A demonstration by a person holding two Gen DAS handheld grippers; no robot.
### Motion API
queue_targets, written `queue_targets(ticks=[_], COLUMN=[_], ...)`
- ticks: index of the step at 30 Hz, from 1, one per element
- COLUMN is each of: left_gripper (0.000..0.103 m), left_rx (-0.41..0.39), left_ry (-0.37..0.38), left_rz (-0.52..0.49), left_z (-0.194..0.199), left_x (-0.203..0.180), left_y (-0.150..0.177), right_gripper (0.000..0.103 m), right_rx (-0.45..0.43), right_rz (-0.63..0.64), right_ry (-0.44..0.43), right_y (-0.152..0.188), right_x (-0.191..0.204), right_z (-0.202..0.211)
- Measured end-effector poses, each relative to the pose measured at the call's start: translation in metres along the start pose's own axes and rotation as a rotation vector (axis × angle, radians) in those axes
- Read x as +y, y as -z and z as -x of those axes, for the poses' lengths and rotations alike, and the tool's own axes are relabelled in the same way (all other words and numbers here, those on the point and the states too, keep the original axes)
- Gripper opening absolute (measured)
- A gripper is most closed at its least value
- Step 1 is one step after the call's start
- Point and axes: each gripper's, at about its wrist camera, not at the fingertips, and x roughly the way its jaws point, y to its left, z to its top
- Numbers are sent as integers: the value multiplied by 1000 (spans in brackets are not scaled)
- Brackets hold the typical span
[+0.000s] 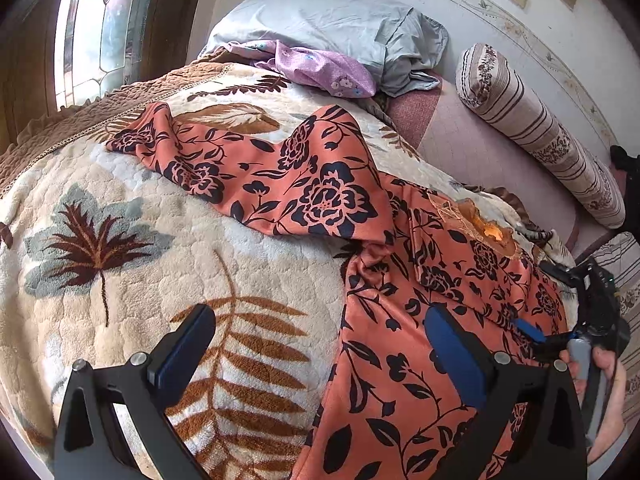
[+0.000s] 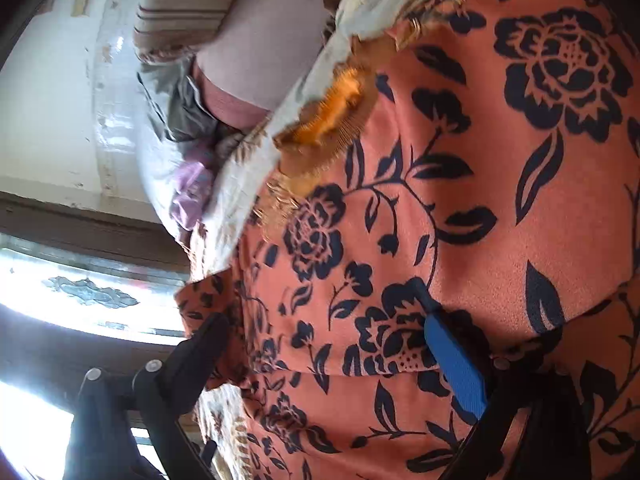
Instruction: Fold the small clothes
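Observation:
An orange garment (image 1: 320,188) with a dark floral print lies spread and rumpled on a leaf-patterned fleece blanket (image 1: 120,240). Its sleeves reach left and up, and its body runs to the lower right. My left gripper (image 1: 320,344) is open, just above the blanket, its right finger (image 1: 452,344) over the garment's edge. My right gripper shows at the right of the left wrist view (image 1: 532,332), low over the garment. In the right wrist view the right gripper (image 2: 320,344) is open, tilted sideways, close over the garment (image 2: 460,160).
A grey pillow (image 1: 320,20) and a purple floral cloth (image 1: 320,68) lie at the head of the bed. A striped bolster (image 1: 532,124) lies along the wall at right. A stained-glass window (image 1: 104,28) is at left.

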Motion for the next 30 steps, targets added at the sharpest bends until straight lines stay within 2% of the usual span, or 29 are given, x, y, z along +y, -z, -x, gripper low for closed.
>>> queue_targets(ticks=[3, 5, 9, 12, 13, 15, 17, 19, 20, 22, 24, 26, 28, 30], left_gripper=[103, 103, 103, 103, 103, 103, 103, 103, 103, 103, 103, 103, 103, 103], left_rx=[2, -3, 2, 3, 4, 4, 0, 1, 5, 9, 14, 14, 13, 13], left_ry=[-5, -10, -22, -27, -34, -43, -40, -46, -48, -51, -46, -36, -43, -49], left_rz=[4, -5, -39, -68, -84, -115, -135, -140, -138, -128, -112, -104, -116, -123], left_z=[-1, -2, -6, -9, -11, -12, -11, -12, -13, -14, -14, -14, -15, -15], left_x=[1, -1, -10, -18, -20, -25, -28, -29, -28, -25, -23, -23, -24, -25], left_y=[0, 1, 3, 5, 7, 9, 11, 11, 11, 11, 11, 10, 11, 12], right_gripper=[99, 99, 99, 99, 98, 88, 65, 49, 33, 21, 19, 22, 22, 24], right_rx=[-42, -108, -222, -207, -193, -152, -107, -55, -58, -89, -123, -105, -65, -107], right_rz=[70, 133, 155, 122, 110, 108, 112, 115, 125, 133, 210, 278, 234, 116], right_ry=[-55, -9, 206, 351, 375, 381, 364, 412, 441, 479, 546, 624, 588, 495], right_y=[-5, -15, -45, -66, -71, -78, -81, -82, -80, -80, -75, -71, -74, -79], right_x=[14, 14, -25, -66, -77, -89, -93, -98, -100, -97, -82, -76, -88, -98], right_z=[36, 71, 139, 162, 164, 160, 150, 137, 133, 139, 147, 142, 141, 156])
